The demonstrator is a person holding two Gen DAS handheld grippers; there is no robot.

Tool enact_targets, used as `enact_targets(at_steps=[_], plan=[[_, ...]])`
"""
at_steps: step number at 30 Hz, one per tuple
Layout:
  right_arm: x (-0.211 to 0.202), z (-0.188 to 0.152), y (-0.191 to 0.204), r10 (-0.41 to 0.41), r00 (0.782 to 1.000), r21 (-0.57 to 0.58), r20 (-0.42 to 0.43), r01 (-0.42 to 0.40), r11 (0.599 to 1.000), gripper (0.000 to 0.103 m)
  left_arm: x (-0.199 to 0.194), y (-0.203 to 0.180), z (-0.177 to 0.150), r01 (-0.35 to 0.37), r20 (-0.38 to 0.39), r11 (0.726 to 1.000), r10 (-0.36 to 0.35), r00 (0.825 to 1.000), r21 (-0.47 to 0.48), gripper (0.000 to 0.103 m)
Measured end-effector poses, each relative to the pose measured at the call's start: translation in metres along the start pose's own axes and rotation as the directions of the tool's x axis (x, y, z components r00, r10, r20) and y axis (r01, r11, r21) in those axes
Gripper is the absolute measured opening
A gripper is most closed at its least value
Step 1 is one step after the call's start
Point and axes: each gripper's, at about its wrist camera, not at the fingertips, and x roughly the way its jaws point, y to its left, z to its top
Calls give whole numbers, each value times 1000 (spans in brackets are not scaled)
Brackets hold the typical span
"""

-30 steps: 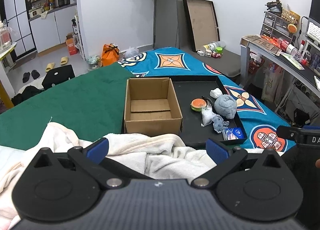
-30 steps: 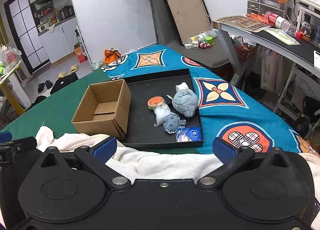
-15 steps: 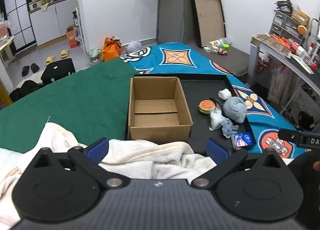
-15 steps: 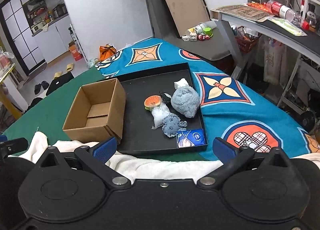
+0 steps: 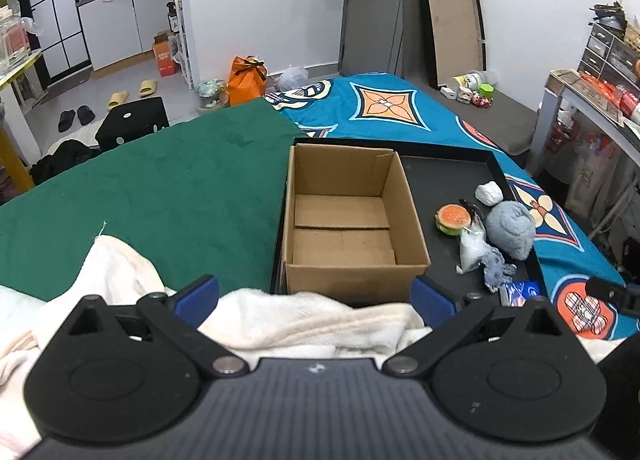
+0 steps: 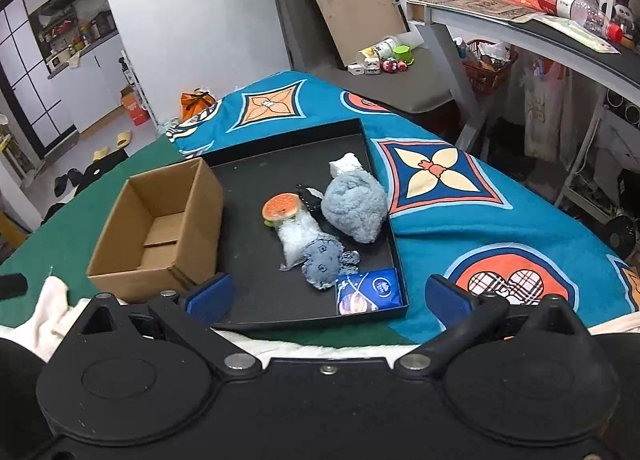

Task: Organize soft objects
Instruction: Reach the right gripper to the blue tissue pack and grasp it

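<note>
Grippers — left (image 5: 314, 296), right (image 6: 328, 294) — jaws apart (nothing held), near tray (image 6: 280, 155) front edge.

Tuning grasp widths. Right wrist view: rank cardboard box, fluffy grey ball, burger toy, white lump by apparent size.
1. cardboard box
2. fluffy grey ball
3. burger toy
4. white lump, partly hidden behind the ball and farther away, so its rank below the burger is unsure.

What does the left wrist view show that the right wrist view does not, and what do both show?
Only the left wrist view shows the whole floor of the brown cardboard box, which holds nothing, and a wide cream fleece blanket. Only the right wrist view shows the whole blue printed packet and the red-capped plastic bottle. Both show the black tray, the fluffy grey-blue plush, and their open grippers.
</note>
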Motion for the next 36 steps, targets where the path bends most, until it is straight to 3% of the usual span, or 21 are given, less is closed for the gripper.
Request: enact_targets(at_steps=[7,17,25,29,36], plan=[[20,-1,-11,67,998,21,-9,-67,998,103,20,0,15,-28,-16,999,28,999,-15,102],[45,7,-32,35,999,64,13,-36,997,103,50,2,34,-81,-57,997,81,995,-2,102],[77,6,-45,34,996,101,-78,-26,995,103,70,5,39,-108,-126,994,109,986,15,99],[89,6,-49,51,990,128,-128,-35,991,102,78,9,43,-117,-168,993,118,979,17,90],[110,4,-48,96,975,139,-202,-69,988,83,98,15,48,-110,-230,994,111,967,16,74]])
